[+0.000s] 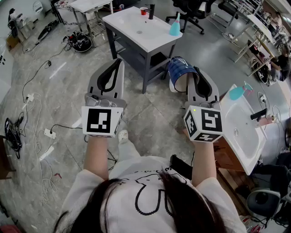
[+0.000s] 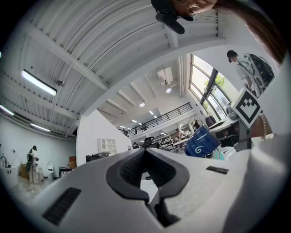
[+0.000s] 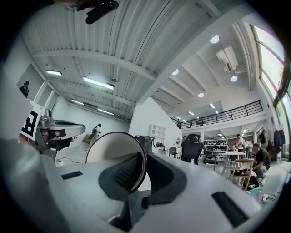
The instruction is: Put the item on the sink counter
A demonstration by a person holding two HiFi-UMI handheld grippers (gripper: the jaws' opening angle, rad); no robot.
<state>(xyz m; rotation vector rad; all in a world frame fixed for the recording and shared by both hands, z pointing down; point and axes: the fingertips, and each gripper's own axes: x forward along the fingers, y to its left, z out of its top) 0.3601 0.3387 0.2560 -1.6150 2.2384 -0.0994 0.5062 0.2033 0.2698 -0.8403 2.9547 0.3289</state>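
Observation:
A blue cup (image 1: pixel 180 71) with a white inside hangs on its side in front of me, and my right gripper (image 1: pixel 194 73) is shut on its rim. In the right gripper view the rim (image 3: pixel 143 157) runs between the two pads and the white inside (image 3: pixel 113 148) fills the space to the left. My left gripper (image 1: pixel 119 61) is held level beside it, shut and empty (image 2: pixel 146 152); the left gripper view also shows the cup (image 2: pixel 202 142). A white sink counter (image 1: pixel 132 32) stands ahead on a dark frame. A second sink counter (image 1: pixel 243 136) is close at my right.
On the far counter stand a teal bottle (image 1: pixel 175 26), a black tap (image 1: pixel 151 10) and a red cup (image 1: pixel 143 11). The near sink has a teal bottle (image 1: pixel 236 93) and a tap (image 1: pixel 259 114). Cables and power strips (image 1: pixel 47 133) lie on the floor at left. Office chairs (image 1: pixel 191 11) stand behind.

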